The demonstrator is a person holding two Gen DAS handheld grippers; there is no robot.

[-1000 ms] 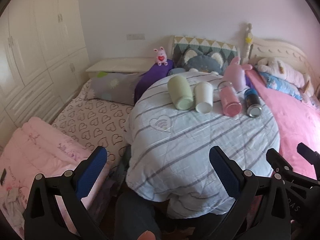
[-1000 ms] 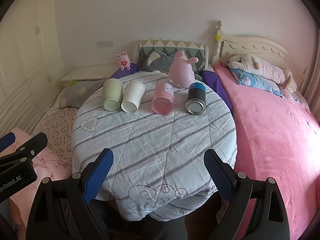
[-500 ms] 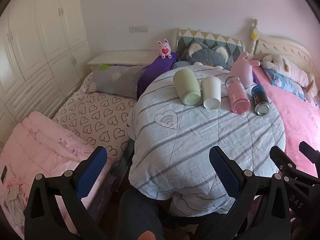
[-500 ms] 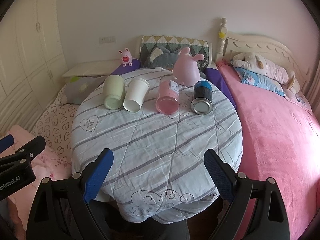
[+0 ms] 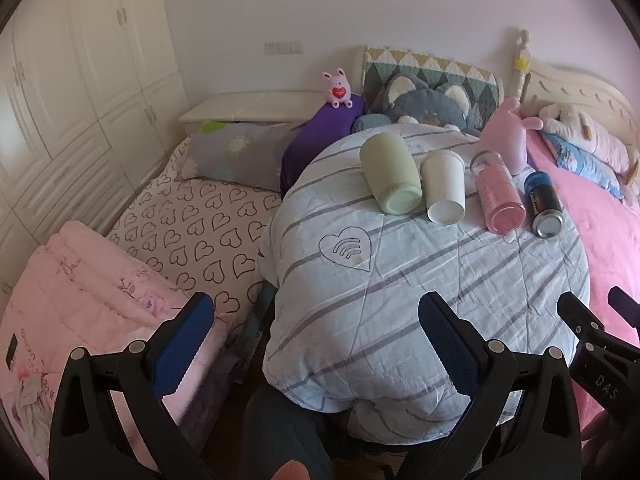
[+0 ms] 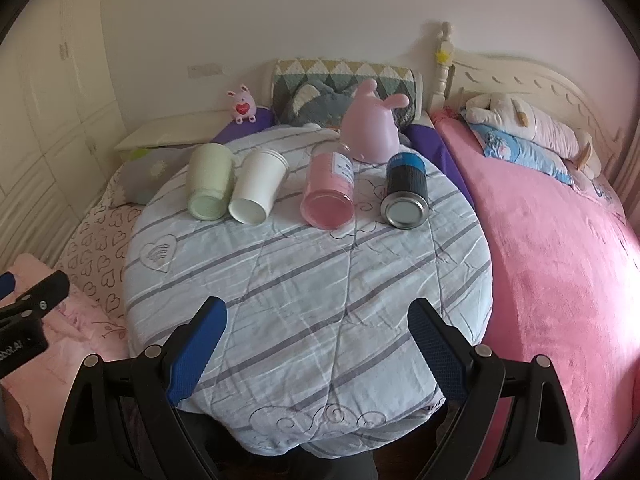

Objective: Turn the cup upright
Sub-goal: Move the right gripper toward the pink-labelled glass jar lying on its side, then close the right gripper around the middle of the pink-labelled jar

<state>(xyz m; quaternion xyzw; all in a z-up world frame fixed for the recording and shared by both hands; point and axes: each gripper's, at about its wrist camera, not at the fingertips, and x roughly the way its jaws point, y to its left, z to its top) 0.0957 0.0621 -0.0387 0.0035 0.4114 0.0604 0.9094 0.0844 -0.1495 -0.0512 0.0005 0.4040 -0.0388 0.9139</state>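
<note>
Several containers lie on their sides in a row on a round table covered by a striped blue-grey quilt [image 6: 312, 280]: a pale green cup [image 6: 210, 186] [image 5: 390, 180], a white paper cup [image 6: 258, 192] [image 5: 443, 186], a pink bottle [image 6: 329, 190] [image 5: 499, 196] and a dark can with a blue band [image 6: 405, 190] [image 5: 545, 204]. Their bases face me. My left gripper [image 5: 314, 344] is open and empty, at the table's near left edge. My right gripper [image 6: 316, 350] is open and empty, over the table's near edge, well short of the cups.
A pink rabbit-shaped toy [image 6: 374, 128] stands behind the bottle. A pink bed [image 6: 560, 260] lies to the right. A heart-print bed [image 5: 192, 232] and folded pink blanket [image 5: 80, 292] lie to the left. Pillows and plush toys line the headboard. White wardrobes [image 5: 60, 92] stand far left.
Both grippers have moved forward toward the table; the cups look larger and nearer. Nothing on the table has moved, and both grippers stay open.
</note>
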